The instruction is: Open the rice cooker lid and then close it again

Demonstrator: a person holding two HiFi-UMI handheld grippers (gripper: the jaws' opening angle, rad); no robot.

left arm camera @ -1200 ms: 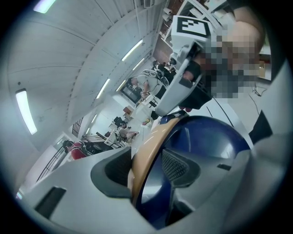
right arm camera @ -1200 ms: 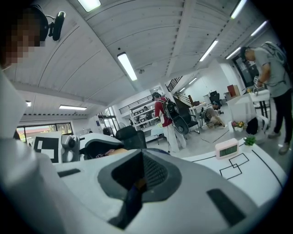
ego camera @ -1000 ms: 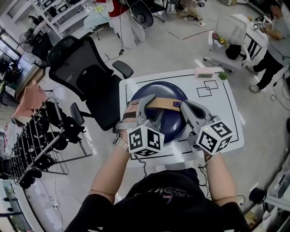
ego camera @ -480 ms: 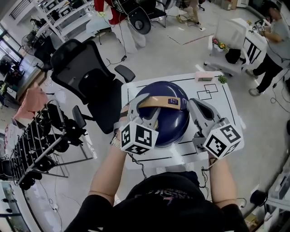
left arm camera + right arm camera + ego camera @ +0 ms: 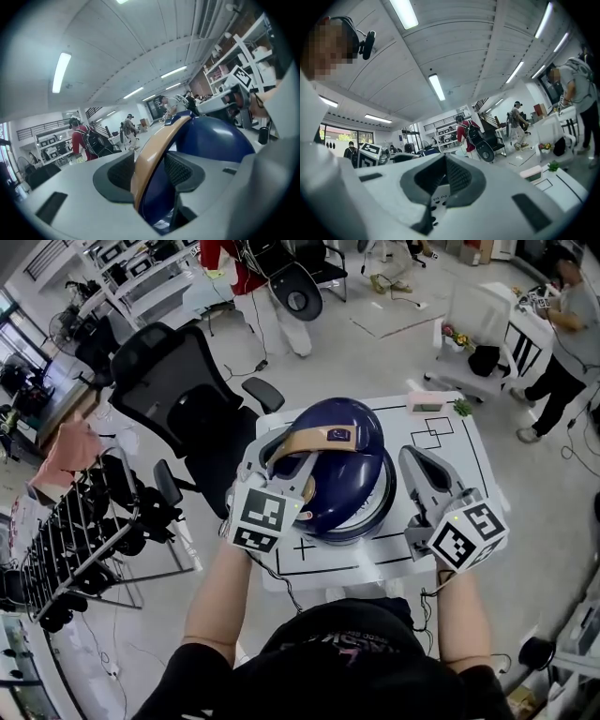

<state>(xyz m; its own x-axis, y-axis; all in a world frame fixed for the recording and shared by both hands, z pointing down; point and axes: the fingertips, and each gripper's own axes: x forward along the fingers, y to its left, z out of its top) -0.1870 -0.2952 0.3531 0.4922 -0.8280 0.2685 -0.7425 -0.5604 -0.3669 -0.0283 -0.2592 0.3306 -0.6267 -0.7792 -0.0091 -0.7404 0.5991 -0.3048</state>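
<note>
A navy rice cooker stands on the white table. Its domed lid is tilted up, and a pale rim shows under the near edge. A tan handle arches over the lid. My left gripper is shut on that handle; in the left gripper view the handle runs between the pads of the left gripper, with the blue lid behind. My right gripper hangs just right of the cooker, apart from it. Its jaws are shut and the right gripper holds nothing.
Black lines mark squares on the table. A pink box and a small green plant sit at its far edge. A black office chair stands close on the left. People and a white cart are farther back.
My left gripper has risen and rolled with the handle in it, and the lid has tilted up off the cooker. My right gripper has drifted up and out to the right.
</note>
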